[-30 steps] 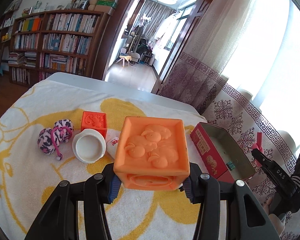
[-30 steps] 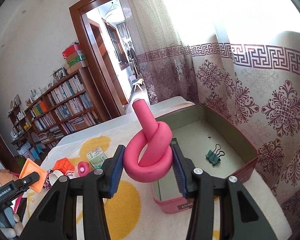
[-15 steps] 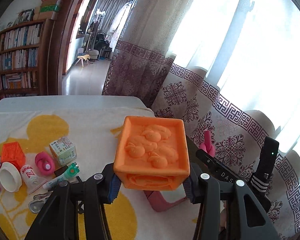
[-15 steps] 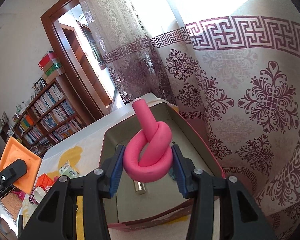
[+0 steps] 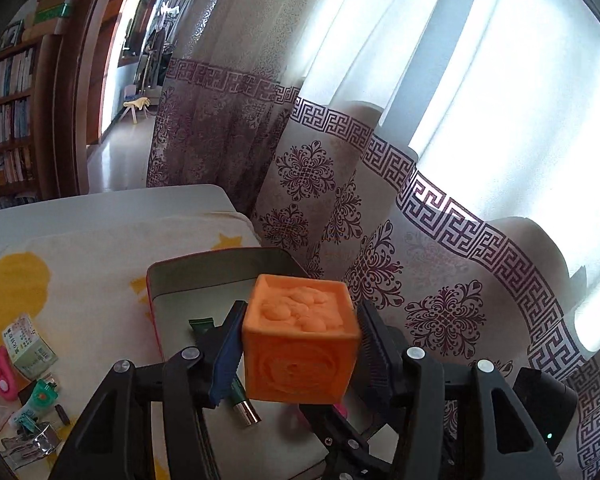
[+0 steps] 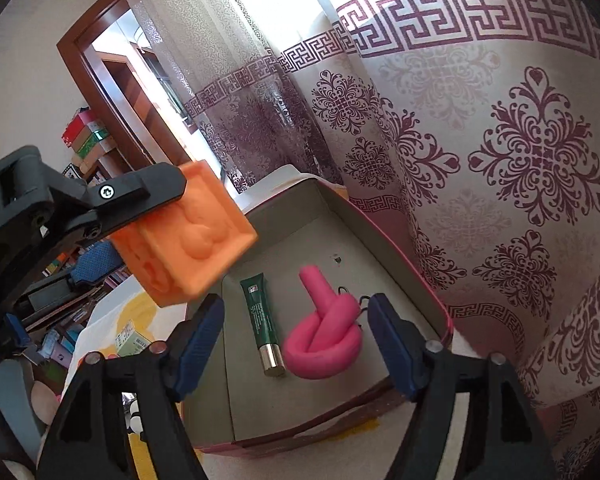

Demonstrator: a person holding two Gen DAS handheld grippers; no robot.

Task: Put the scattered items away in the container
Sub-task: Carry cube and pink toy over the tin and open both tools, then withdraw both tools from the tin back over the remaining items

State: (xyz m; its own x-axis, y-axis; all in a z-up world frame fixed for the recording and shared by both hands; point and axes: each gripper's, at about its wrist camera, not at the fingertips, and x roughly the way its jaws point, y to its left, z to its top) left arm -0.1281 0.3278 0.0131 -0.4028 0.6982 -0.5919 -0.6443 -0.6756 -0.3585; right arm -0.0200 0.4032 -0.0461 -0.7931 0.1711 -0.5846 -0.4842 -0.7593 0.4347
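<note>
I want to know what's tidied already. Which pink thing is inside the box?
The knotted pink foam tube lies on the tin's floor beside the green tube. The other pink toy sits outside on the towel.

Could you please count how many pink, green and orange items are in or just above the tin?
Pink: 1, knotted foam roll
Green: 1, tube
Orange: 1, cube, above the tin
Total: 3
</note>
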